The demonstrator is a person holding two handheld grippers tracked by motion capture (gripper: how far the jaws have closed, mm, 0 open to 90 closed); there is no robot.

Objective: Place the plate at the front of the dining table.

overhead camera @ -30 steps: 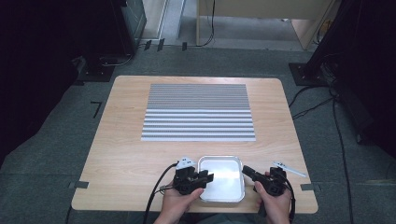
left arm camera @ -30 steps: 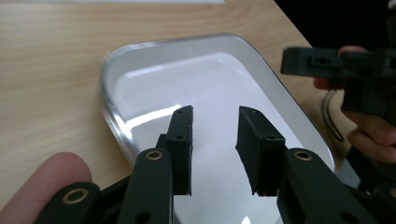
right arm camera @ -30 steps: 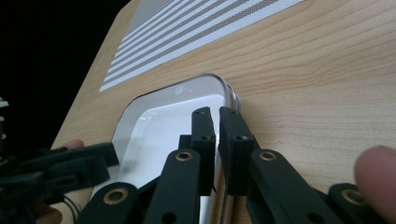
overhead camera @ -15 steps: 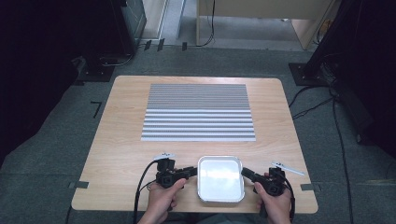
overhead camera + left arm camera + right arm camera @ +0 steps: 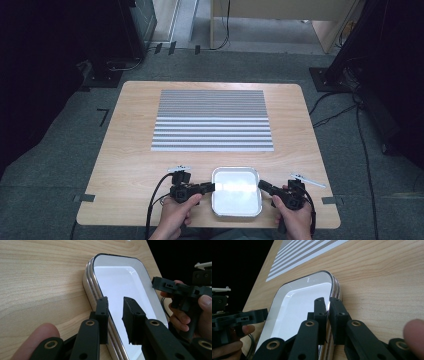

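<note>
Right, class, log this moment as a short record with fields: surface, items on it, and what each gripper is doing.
surface: wooden table
mat: grey striped mat lying flat on the far half
tray: white tray at the near edge, nothing in it
left gripper: left gripper open, jaws astride the tray's left rim
right gripper: right gripper shut on the tray's right rim
hands: one on each gripper, at either side of the tray
</note>
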